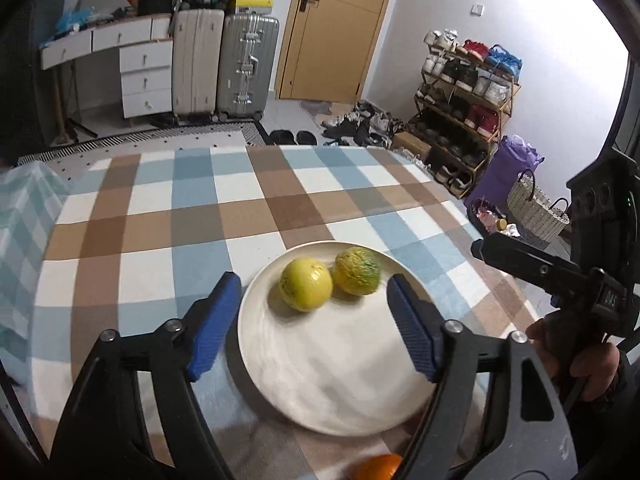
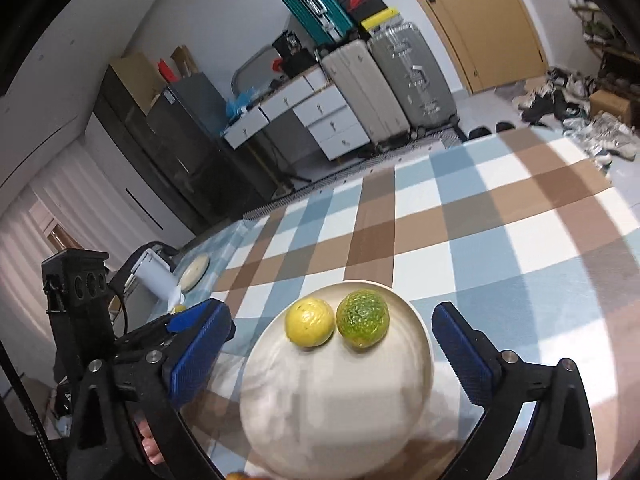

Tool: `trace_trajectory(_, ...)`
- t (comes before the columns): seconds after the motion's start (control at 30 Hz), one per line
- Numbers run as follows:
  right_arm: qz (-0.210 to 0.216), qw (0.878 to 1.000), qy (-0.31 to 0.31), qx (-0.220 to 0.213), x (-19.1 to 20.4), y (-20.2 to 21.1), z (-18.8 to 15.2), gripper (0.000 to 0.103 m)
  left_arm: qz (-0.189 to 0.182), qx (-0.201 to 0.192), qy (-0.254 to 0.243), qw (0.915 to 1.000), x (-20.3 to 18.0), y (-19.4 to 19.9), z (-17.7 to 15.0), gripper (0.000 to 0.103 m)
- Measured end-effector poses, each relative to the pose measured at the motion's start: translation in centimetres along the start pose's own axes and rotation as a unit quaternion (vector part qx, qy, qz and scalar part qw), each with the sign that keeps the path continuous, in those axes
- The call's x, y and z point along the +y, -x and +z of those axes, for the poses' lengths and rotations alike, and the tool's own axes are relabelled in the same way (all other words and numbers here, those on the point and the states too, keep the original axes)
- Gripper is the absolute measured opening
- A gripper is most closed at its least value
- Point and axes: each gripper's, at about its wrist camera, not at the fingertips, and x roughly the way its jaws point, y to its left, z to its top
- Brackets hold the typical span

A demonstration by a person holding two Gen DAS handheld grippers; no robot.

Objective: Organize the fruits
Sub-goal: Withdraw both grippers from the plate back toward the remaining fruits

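— Where's the fruit right now?

— Both pieces sit on the cream plate (image 1: 332, 380), toward its far rim, just below the middle of the left wrist picture. The yellow fruit (image 1: 306, 285) is on the left and the yellow-green fruit (image 1: 357, 271) on the right – just beside each other, maybe touching. An orange fruit (image 1: 376, 467) peeks in at the bottom edge, off the plate, on the checked tablecloth (image 1: 160, 216).

— And the claws?

— The left gripper (image 1: 314, 294) is spread wide, nothing between its blue pads, which stand either side of the plate. The right gripper (image 2: 332, 326) is spread wider still – also empty, with both fruits lying in the gap, untouched. A hand (image 1: 580, 360) grips the right tool at the right edge of the left view
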Motion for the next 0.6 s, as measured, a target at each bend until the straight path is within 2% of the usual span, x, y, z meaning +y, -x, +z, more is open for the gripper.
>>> trace_trajectory(0.03,0.0,1.0,0.003,-0.005,0.4,0.8,-0.2,0.103,0.003,-0.005,-0.002,1.0,-0.3,1.0,-0.2,0.083)
trace_trajectory(0.2,-0.006,0.999,0.028,-0.035,2.7,4.8,-1.9,0.103,0.027,-0.038,-0.015,0.9988,-2.4,5.7,-1.6,0.088)
trace_trajectory(0.47,-0.006,0.995,0.056,-0.077,6.1,9.9,-4.9,0.103,0.027,-0.072,-0.004,0.997,-4.4,11.7,-4.2,0.101)
trace_trajectory(0.6,-0.013,0.993,0.071,-0.094,7.4,11.9,-6.8,0.103,0.039,-0.085,-0.003,0.9956,-5.2,14.4,-6.2,0.102)
